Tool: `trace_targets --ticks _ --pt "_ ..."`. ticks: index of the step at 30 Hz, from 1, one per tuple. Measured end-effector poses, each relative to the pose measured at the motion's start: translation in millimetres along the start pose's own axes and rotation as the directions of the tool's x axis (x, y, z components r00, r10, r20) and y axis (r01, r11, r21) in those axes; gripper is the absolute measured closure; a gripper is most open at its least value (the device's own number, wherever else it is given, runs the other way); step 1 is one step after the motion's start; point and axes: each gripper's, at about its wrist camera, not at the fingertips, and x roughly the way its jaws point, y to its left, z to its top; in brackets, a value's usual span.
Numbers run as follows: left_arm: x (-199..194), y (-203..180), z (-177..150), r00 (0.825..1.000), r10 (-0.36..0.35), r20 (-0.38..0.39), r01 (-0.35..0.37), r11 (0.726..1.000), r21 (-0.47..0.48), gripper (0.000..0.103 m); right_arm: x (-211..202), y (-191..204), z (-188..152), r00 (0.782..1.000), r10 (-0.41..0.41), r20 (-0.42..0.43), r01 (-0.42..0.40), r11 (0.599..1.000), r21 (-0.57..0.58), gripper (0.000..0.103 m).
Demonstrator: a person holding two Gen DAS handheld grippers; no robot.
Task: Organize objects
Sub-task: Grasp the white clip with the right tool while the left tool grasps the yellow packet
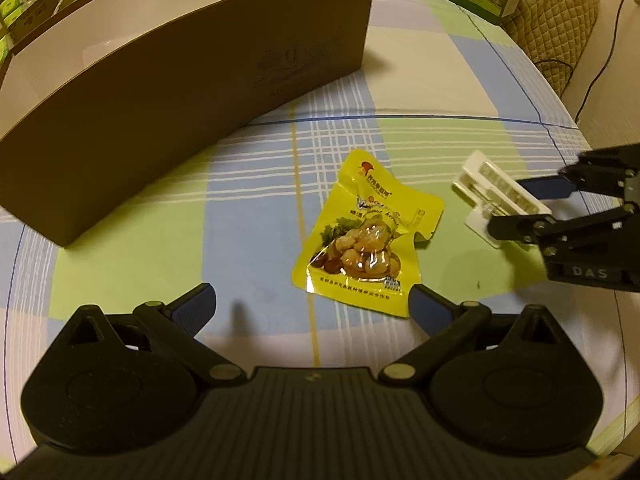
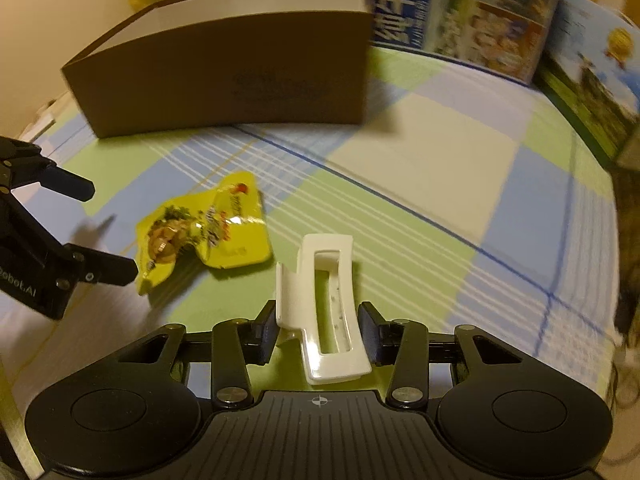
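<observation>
A yellow snack pouch (image 1: 368, 236) lies flat on the checked tablecloth, just ahead of my left gripper (image 1: 312, 300). That gripper is open, its fingers spread wide, and the pouch's near edge lies between the tips. To the right, a white hair clip (image 1: 496, 196) sits between the fingers of my right gripper (image 1: 532, 208). In the right wrist view the right gripper (image 2: 318, 332) is shut on the hair clip (image 2: 324, 280), low over the cloth. The pouch (image 2: 200, 236) lies to its left, with the left gripper (image 2: 100, 230) beside it. A brown open box (image 1: 160, 120) stands behind.
The brown box (image 2: 224, 80) has a white inside and fills the far left of the table. Printed milk cartons (image 2: 472, 12) stand at the back right. A quilted chair back (image 1: 556, 20) and a cable (image 1: 604, 56) lie beyond the table's right edge.
</observation>
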Motion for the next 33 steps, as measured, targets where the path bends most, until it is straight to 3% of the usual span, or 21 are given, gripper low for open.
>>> trace_targets --ticks 12,19,26,33 --pt "32 -19 24 0.999 -0.049 -0.023 0.052 0.988 0.146 0.003 -32 -22 -35 0.998 -0.060 -0.006 0.060 0.984 0.168 0.063" --pt "47 -20 35 0.996 -0.084 -0.040 0.090 0.981 0.170 0.012 -36 -24 -39 0.997 -0.071 -0.011 0.072 0.978 0.195 0.063" --pt "42 -25 35 0.994 -0.106 -0.013 0.106 0.975 0.197 0.036 -32 -26 -36 0.998 -0.062 -0.024 0.066 0.975 0.214 0.063" --pt "38 -26 28 0.995 -0.097 -0.003 0.095 0.978 0.186 0.038 -30 -28 -31 0.998 -0.065 -0.022 0.068 0.976 0.209 0.063"
